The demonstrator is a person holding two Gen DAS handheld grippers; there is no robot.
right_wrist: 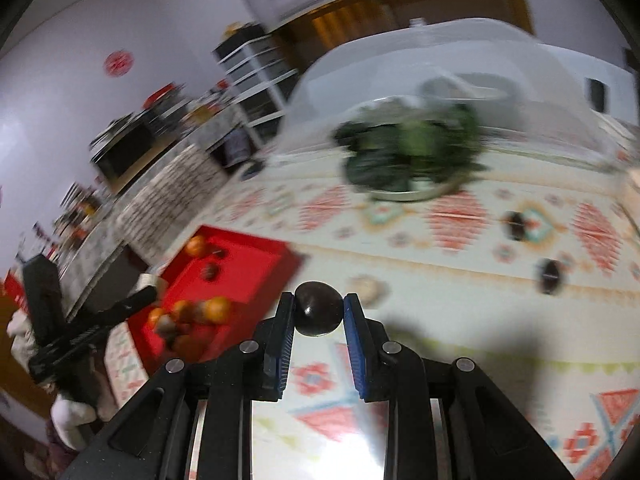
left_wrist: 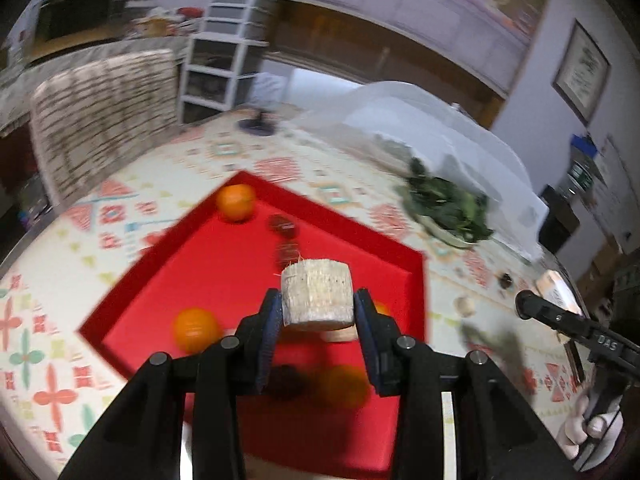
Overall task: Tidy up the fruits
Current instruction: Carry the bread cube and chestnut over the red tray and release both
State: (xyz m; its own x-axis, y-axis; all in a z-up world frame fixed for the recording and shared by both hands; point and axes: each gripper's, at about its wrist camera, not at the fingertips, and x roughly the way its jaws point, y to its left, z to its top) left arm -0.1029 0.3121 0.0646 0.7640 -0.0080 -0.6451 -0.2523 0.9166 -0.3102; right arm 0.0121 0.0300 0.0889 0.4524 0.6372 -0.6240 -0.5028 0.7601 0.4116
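My left gripper (left_wrist: 318, 304) is shut on a pale, cut cylindrical piece of fruit (left_wrist: 318, 294) and holds it above the red tray (left_wrist: 192, 264). The tray holds oranges (left_wrist: 236, 201) (left_wrist: 195, 329) and dark round fruits (left_wrist: 282, 225). My right gripper (right_wrist: 319, 312) is shut on a dark round fruit (right_wrist: 319, 314) above the patterned tablecloth, right of the tray (right_wrist: 256, 272). Two more dark fruits (right_wrist: 515, 225) (right_wrist: 551, 276) and a pale one (right_wrist: 366, 286) lie loose on the cloth. The right gripper also shows in the left wrist view (left_wrist: 524, 305).
A plate of leafy greens (right_wrist: 412, 156) sits under a clear dome cover (right_wrist: 440, 64) at the table's far side. A chair with a patterned cover (left_wrist: 104, 120) stands by the far left edge. A white drawer unit (left_wrist: 224, 52) stands behind.
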